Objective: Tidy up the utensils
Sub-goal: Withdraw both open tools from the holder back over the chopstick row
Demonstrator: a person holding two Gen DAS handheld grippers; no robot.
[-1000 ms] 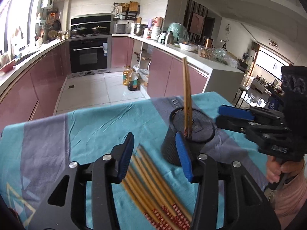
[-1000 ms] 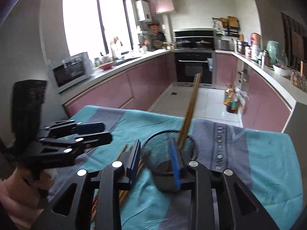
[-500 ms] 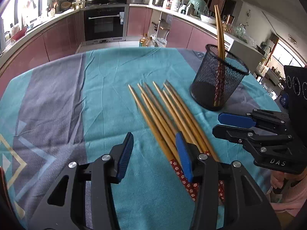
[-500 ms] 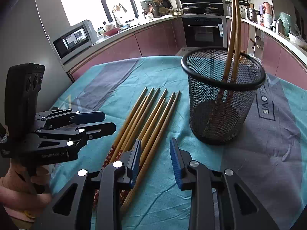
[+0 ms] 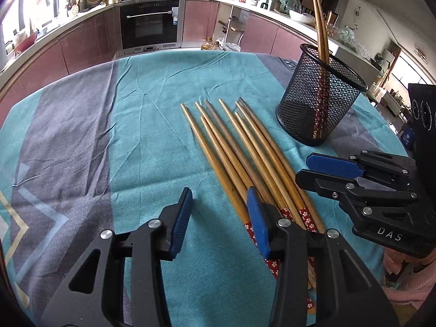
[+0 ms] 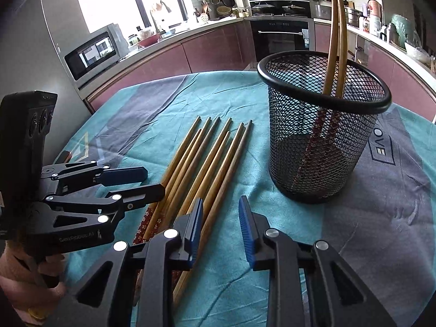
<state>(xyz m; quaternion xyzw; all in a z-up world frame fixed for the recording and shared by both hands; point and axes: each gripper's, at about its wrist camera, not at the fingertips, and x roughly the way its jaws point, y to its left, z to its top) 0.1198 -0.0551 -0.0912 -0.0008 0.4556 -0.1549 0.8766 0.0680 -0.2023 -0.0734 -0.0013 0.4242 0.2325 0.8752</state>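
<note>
Several loose wooden chopsticks (image 5: 245, 150) (image 6: 207, 158) lie side by side on the teal cloth, their red patterned ends towards me. A black mesh holder (image 5: 299, 109) (image 6: 294, 150) stands just beyond them with two chopsticks (image 5: 320, 27) (image 6: 336, 41) upright inside. My left gripper (image 5: 219, 204) (image 6: 154, 181) hovers low over the bundle's left edge, jaws closing, pads pressing on nothing. My right gripper (image 6: 221, 209) (image 5: 302, 167) hovers over the bundle's right edge, jaws closing too. The outermost chopstick shows between its pads, untouched.
The table carries a teal and grey cloth (image 5: 136, 136) that falls off at its far edge. Kitchen counters and an oven (image 5: 150, 24) lie beyond the table. A person's hand (image 6: 16, 272) holds the left gripper's handle.
Both grippers have come down from above the holder to just over the loose chopsticks and tilted further downward. Both pairs of jaws have narrowed a little.
</note>
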